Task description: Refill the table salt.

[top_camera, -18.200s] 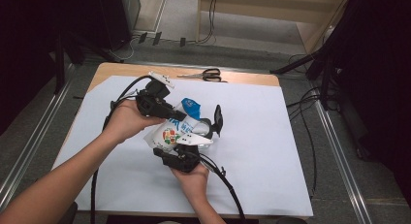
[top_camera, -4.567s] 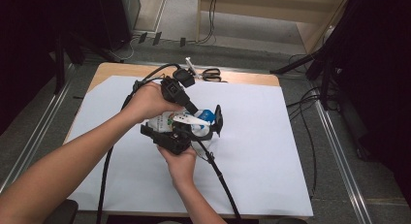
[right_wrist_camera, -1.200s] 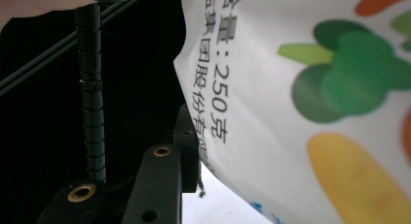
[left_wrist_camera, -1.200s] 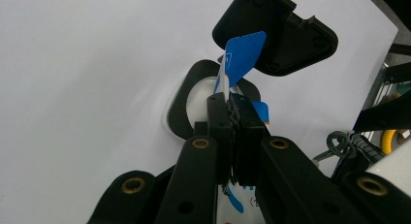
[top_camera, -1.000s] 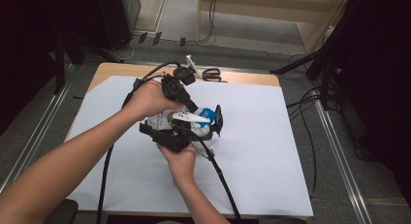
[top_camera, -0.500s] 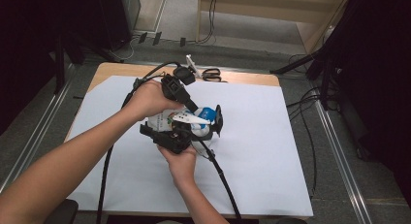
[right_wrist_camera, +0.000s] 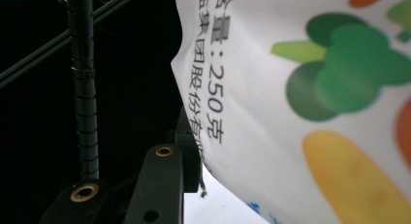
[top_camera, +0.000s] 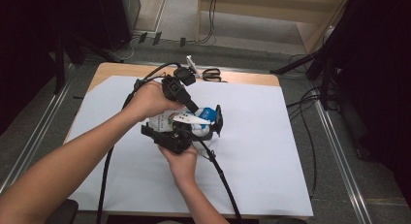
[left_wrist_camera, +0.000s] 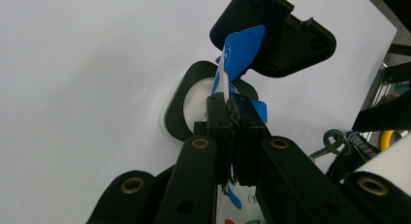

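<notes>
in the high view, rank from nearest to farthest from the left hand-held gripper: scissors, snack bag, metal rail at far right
1. snack bag: pinched in the left hand-held gripper, mid-table.
2. scissors: beyond it, at the table's far edge.
3. metal rail: on the floor, right of the table.

1. A table (top_camera: pixel 121 71) stands in the middle of the high view, with a paper sheet (top_camera: pixel 271 151) covering most of its top.
2. Scissors (top_camera: pixel 209 74) lie on the bare strip of table behind the sheet, at upper centre.
3. A printed pouch (top_camera: pixel 167 121) sits at the sheet's centre.
4. The left gripper (top_camera: pixel 191 106) is just behind and above the pouch, coming from the left.
5. The right gripper (top_camera: pixel 194 132) is just in front of the pouch, lower in the frame.
6. Cables (top_camera: pixel 310 132) lie on the floor, right of the table.
</notes>
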The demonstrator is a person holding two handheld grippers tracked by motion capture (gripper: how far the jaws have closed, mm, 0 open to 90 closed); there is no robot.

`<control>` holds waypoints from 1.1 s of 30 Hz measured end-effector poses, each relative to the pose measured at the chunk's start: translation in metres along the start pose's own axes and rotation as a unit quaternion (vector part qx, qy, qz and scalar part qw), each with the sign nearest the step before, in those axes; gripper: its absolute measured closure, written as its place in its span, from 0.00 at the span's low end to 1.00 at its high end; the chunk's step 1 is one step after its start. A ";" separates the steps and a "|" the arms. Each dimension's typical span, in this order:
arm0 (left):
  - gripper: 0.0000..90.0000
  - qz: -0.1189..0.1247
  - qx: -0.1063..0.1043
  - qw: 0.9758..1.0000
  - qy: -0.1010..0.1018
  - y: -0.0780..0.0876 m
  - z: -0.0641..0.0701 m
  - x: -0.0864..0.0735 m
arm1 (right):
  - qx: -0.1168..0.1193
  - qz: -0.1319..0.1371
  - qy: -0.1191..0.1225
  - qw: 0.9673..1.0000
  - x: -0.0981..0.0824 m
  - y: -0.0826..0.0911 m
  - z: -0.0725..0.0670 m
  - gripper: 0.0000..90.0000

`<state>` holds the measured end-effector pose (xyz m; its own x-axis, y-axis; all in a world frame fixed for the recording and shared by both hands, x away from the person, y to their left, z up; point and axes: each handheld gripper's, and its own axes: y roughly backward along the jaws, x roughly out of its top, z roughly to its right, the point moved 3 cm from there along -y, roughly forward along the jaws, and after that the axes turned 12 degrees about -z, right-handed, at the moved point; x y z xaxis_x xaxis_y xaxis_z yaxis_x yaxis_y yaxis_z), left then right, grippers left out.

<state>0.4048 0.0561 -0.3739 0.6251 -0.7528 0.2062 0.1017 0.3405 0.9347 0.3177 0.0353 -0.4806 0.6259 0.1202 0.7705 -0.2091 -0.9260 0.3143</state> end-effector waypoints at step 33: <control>0.99 -0.004 0.002 1.000 -0.003 -0.002 0.001 0.003 | 0.013 0.012 -0.011 1.000 0.003 0.002 -0.001 0.77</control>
<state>0.4057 0.0533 -0.3748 0.6197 -0.7588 0.2003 0.1039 0.3322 0.9375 0.3181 0.0340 -0.4768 0.6375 0.0908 0.7650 -0.2042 -0.9376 0.2814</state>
